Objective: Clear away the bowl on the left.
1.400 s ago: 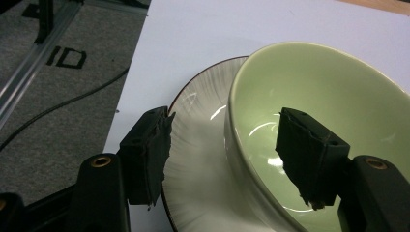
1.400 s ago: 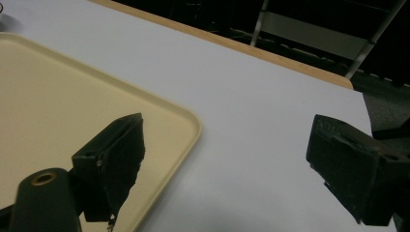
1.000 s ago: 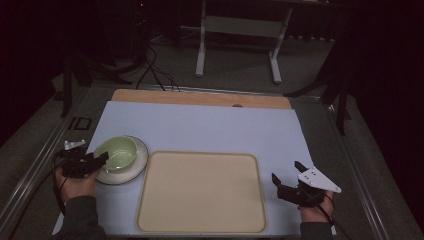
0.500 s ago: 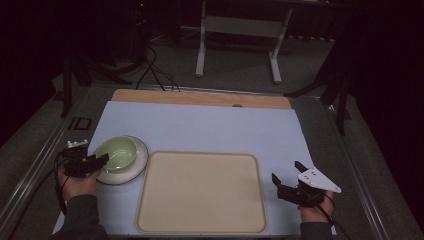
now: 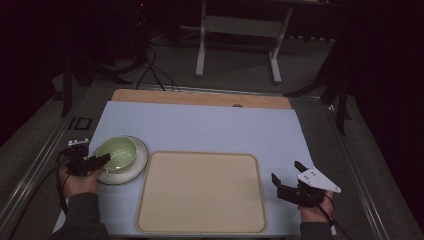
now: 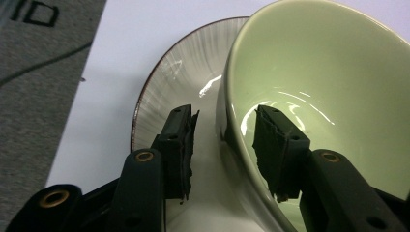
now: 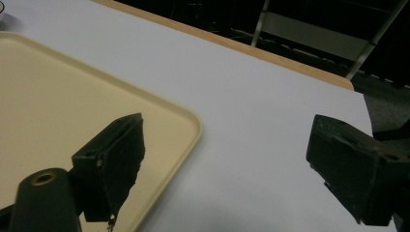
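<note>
In the left gripper view we see the bowl (image 6: 314, 87) cut off at the right edge, hiding much of the plate (image 6: 179, 77); the tray (image 7: 63, 111) runs off the left edge.

Beige tray (image 5: 200, 192) on white mat (image 5: 200, 125)

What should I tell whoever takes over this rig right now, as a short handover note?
Left gripper: jaws astride the near wall of the green bowl, one inside and one outside; they have just been closing, but a gap still shows at the outer pad, so no firm grip yet.
Right gripper: open, holding nothing, over the table right of the tray.
Things: the bowl sits in the striped plate at the table's left; the beige tray lies in the middle with nothing on it.
Done: the left gripper is positioned on the bowl's rim.
Left: finish the grip and lift the bowl, probably to the tray.
</note>
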`<state>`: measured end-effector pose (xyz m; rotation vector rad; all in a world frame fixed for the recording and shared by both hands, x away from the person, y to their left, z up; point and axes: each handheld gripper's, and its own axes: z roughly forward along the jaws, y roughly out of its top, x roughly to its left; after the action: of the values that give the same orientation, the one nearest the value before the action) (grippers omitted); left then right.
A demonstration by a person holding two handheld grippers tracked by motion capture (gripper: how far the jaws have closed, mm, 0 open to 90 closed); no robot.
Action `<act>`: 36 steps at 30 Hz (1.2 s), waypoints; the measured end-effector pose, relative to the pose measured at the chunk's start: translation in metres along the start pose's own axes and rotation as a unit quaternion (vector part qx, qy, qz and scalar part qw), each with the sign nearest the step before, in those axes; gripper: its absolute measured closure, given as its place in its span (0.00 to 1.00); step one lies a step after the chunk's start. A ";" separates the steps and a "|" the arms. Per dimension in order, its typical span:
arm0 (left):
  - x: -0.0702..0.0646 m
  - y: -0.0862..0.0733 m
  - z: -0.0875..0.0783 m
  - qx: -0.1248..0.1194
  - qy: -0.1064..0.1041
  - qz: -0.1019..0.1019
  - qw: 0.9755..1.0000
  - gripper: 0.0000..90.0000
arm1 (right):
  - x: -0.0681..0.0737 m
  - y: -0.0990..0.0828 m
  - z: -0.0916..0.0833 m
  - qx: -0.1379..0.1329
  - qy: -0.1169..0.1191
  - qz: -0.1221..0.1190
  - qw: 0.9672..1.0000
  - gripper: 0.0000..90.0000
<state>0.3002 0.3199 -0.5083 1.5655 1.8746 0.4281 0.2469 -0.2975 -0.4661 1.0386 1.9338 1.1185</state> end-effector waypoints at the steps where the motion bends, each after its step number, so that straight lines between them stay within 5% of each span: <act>1: 0.001 0.000 0.001 0.002 -0.005 -0.004 1.000 0.67 | 0.000 0.000 0.000 0.000 0.000 0.000 1.000 0.15; 16: 0.007 0.004 0.004 0.018 -0.050 -0.036 0.998 0.76 | 0.000 0.000 0.000 -0.002 -0.001 0.000 1.000 0.15; 36: 0.008 0.003 0.003 0.026 -0.078 -0.033 0.996 0.90 | -0.001 0.000 -0.001 -0.003 -0.002 0.001 1.000 0.15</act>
<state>0.3037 0.3277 -0.5103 1.5203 1.8243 0.2225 0.2468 -0.2984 -0.4654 1.0393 1.9262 1.1228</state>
